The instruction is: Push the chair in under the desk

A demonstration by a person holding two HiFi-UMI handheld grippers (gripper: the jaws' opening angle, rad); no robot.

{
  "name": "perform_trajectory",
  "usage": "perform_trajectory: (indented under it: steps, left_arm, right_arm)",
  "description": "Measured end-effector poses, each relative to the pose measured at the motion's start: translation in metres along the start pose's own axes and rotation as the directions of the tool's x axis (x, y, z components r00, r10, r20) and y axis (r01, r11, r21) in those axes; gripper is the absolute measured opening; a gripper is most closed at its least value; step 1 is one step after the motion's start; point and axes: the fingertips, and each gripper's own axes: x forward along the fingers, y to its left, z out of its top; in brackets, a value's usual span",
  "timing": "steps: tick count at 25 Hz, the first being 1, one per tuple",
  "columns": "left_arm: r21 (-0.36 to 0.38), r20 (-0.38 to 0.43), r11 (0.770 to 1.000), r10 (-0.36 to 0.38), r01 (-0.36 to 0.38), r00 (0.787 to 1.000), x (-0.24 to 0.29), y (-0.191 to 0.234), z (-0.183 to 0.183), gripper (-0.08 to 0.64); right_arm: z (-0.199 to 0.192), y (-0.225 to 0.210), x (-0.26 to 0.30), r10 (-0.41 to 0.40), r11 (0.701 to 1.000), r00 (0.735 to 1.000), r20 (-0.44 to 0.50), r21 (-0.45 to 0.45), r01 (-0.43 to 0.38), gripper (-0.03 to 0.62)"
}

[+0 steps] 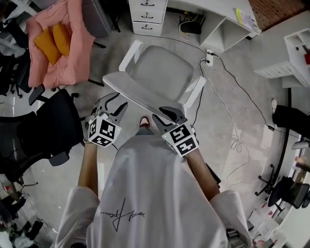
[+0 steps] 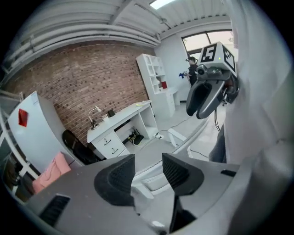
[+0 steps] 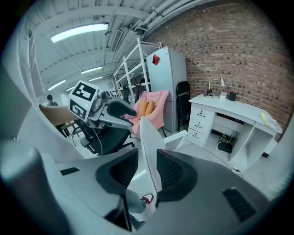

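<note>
A pale grey office chair [image 1: 160, 77] stands on the floor, its seat facing the white desk [image 1: 213, 10] with its drawers at the top of the head view. Its backrest's top edge [image 1: 145, 104] lies nearest me. My left gripper [image 1: 116, 104] is at the left end of that edge, jaws wide apart around the edge [image 2: 193, 137], with gaps at both pads. At the right end my right gripper [image 1: 166, 116] straddles the thin backrest panel [image 3: 148, 142], jaws apart and a gap at the left pad. Each gripper shows in the other's view, the right gripper [image 2: 198, 110] and the left gripper [image 3: 128, 117].
A black office chair [image 1: 48, 131] stands close on the left. Behind it is a pink garment [image 1: 72, 48] with orange cushions. Cables [image 1: 232, 97] trail over the floor to the right of the chair. White shelving [image 1: 295, 53] is at the far right.
</note>
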Motion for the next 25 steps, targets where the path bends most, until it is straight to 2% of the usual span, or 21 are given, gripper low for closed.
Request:
perform_trajectory:
  steps: [3, 6, 8, 11, 14, 20, 24, 25]
  left_arm:
    - [0.153, -0.060, 0.987, -0.045, 0.053, 0.997, 0.010, 0.004, -0.015, 0.189]
    - [0.295, -0.138, 0.951, -0.058, 0.097, 0.989, 0.023, 0.009, -0.032, 0.198]
    - [0.363, -0.188, 0.924, -0.051, 0.118, 0.981, 0.028, 0.011, -0.041, 0.203]
    - [0.420, -0.226, 0.898, -0.036, 0.131, 0.973, 0.034, 0.017, -0.042, 0.209]
    - [0.467, -0.247, 0.871, -0.035, 0.150, 0.968, 0.042, 0.021, -0.042, 0.210]
    - [0.508, -0.304, 0.835, -0.057, 0.213, 0.951, 0.055, 0.019, -0.054, 0.209]
    - [0.562, -0.365, 0.780, -0.065, 0.275, 0.929, 0.070, 0.011, -0.060, 0.207]
    - [0.567, -0.376, 0.772, -0.066, 0.286, 0.924, 0.072, 0.010, -0.061, 0.206]
  right_arm:
    - [-0.013, 0.000, 0.006, -0.066, 0.998, 0.996, -0.064, -0.022, 0.065, 0.137]
    - [-0.029, -0.005, 0.009, -0.142, 0.989, 0.980, -0.140, -0.065, 0.134, 0.149]
    - [-0.043, -0.008, 0.011, -0.191, 0.979, 0.964, -0.184, -0.105, 0.174, 0.153]
    - [-0.060, -0.019, 0.014, -0.240, 0.964, 0.941, -0.239, -0.175, 0.201, 0.158]
    - [-0.073, -0.022, 0.020, -0.245, 0.960, 0.928, -0.280, -0.205, 0.191, 0.161]
    - [-0.083, -0.016, 0.032, -0.188, 0.974, 0.927, -0.323, -0.185, 0.133, 0.161]
    - [-0.081, -0.021, 0.030, -0.177, 0.975, 0.937, -0.300, -0.184, 0.125, 0.147]
    - [-0.081, -0.022, 0.029, -0.174, 0.976, 0.940, -0.293, -0.181, 0.124, 0.138]
